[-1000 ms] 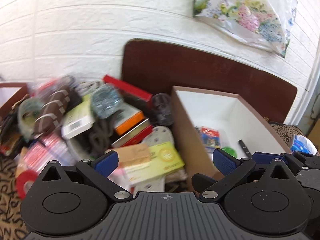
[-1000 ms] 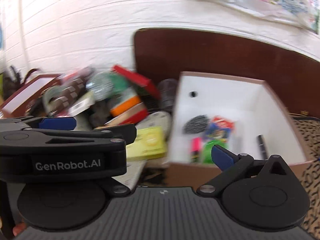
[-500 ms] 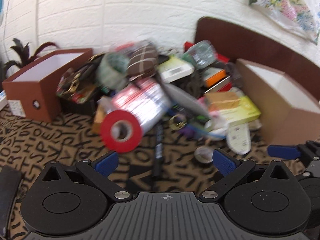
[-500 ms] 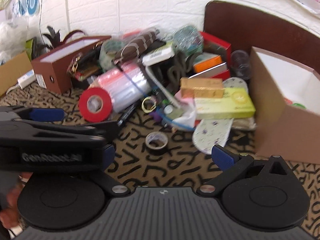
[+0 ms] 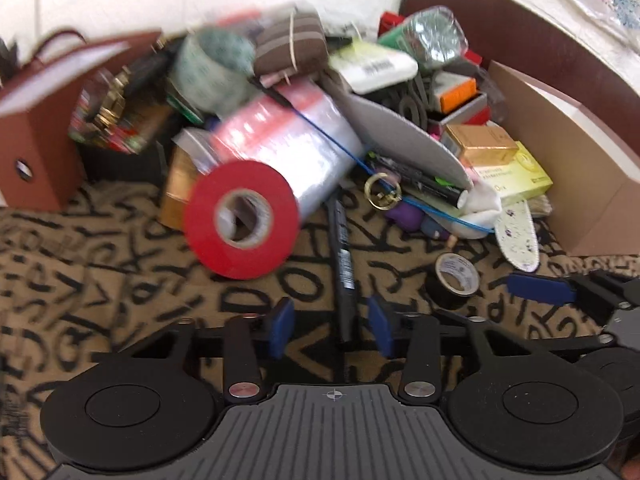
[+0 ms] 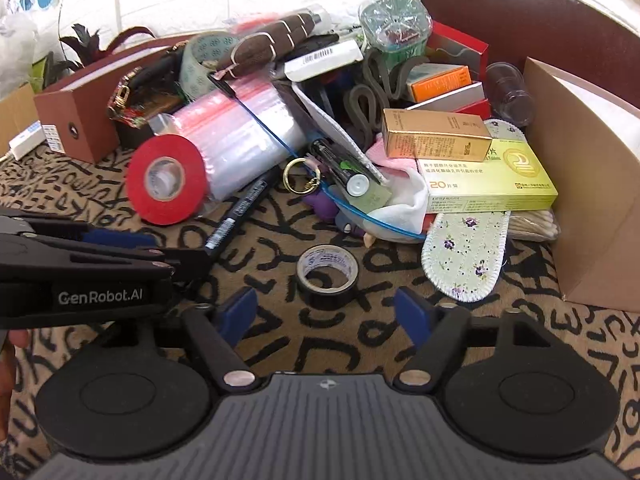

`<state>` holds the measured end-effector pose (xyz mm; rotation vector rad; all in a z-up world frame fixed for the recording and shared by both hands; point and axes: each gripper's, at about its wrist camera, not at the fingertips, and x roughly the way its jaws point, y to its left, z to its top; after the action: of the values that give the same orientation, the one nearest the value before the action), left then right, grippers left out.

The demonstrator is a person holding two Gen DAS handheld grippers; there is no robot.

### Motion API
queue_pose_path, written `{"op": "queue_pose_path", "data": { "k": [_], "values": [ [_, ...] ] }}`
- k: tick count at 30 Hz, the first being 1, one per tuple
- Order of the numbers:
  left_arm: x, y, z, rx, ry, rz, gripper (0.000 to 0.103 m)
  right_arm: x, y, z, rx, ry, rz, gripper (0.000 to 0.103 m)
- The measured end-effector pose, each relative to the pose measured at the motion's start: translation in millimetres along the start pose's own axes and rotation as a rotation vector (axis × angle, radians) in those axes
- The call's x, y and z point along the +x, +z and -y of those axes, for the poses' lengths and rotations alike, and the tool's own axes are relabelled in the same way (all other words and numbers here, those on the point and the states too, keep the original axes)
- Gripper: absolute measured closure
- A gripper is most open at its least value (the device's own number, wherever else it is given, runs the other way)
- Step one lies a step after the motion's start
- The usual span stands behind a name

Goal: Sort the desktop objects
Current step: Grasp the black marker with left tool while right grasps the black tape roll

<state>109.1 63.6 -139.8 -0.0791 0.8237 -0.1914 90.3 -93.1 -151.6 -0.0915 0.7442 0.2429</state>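
Note:
A black marker pen (image 5: pixel 343 264) lies on the patterned cloth, and its near end sits between the jaws of my left gripper (image 5: pixel 330 330), which is open around it. The pen also shows in the right wrist view (image 6: pixel 236 216). My right gripper (image 6: pixel 326 314) is open and empty, just in front of a small black tape roll (image 6: pixel 327 276). A red tape roll (image 5: pixel 242 218) leans on a roll of clear zip bags (image 6: pixel 240 136). The left gripper (image 6: pixel 116 240) also shows in the right wrist view.
A pile of boxes, tape, an insole (image 6: pixel 466 256), a yellow-green box (image 6: pixel 488 184) and a gold box (image 6: pixel 434 140) fills the middle. A cardboard box (image 6: pixel 580 184) stands at the right. A brown box (image 6: pixel 76 112) stands at the left.
Both grippers have swung away from the right-hand box and come down toward the cloth. The left jaws have narrowed around the pen's end. The right jaws have narrowed toward the black tape roll.

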Motion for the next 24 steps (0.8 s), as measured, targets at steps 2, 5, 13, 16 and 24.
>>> {"op": "queue_pose_path", "data": {
  "k": [2,5,13,16,24],
  "values": [
    [6,2,1,0.002,-0.004,-0.002,0.050,5,1,2,0.008,0.009,-0.007,0.034],
    [14,5,3,0.012,-0.004,0.002,0.050,12,2,4,0.007,0.008,-0.003,0.037],
    [23,13,3,0.050,0.027,-0.009,0.090,23,4,5,-0.013,0.032,0.008,0.060],
    [19,11,-1,0.035,0.027,-0.024,0.093,17,1,2,-0.042,0.040,0.003,0.060],
    [-16,-19,5,0.080,-0.040,-0.099,0.092,-21,-29,8,-0.036,0.100,-0.046,0.060]
  ]
}}
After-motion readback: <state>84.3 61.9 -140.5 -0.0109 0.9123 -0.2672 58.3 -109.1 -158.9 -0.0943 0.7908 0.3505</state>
